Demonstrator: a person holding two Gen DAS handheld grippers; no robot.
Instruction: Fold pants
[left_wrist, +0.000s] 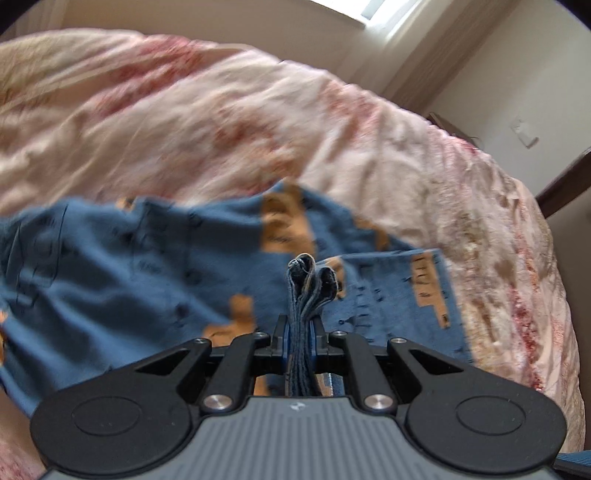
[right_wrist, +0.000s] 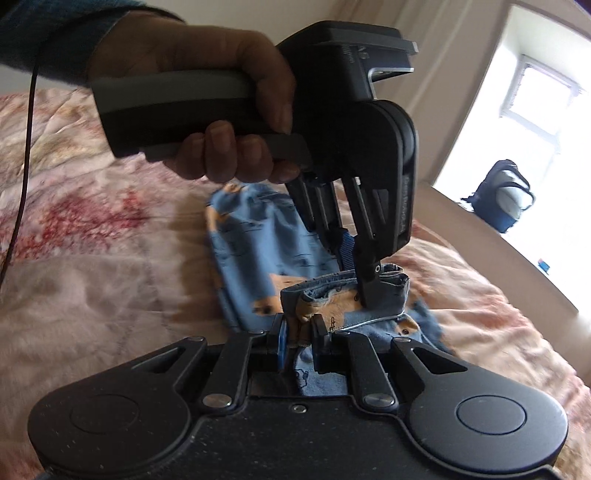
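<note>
The pants (left_wrist: 140, 266) are blue with orange patches and lie on a pink floral bedspread (left_wrist: 184, 122). My left gripper (left_wrist: 300, 332) is shut on a bunched edge of the pants, which sticks up between its fingers. In the right wrist view my right gripper (right_wrist: 300, 334) is shut on the pants (right_wrist: 251, 251) near their folded hem. The left gripper (right_wrist: 364, 291) comes down from above, held by a hand (right_wrist: 207, 92), and pinches the same hem just beyond my right fingers.
The bedspread (right_wrist: 92, 240) covers the bed all around the pants. A wall and window (right_wrist: 535, 96) stand to the right, with a dark backpack (right_wrist: 506, 195) on the floor. A thin cable (right_wrist: 22, 177) hangs at the left.
</note>
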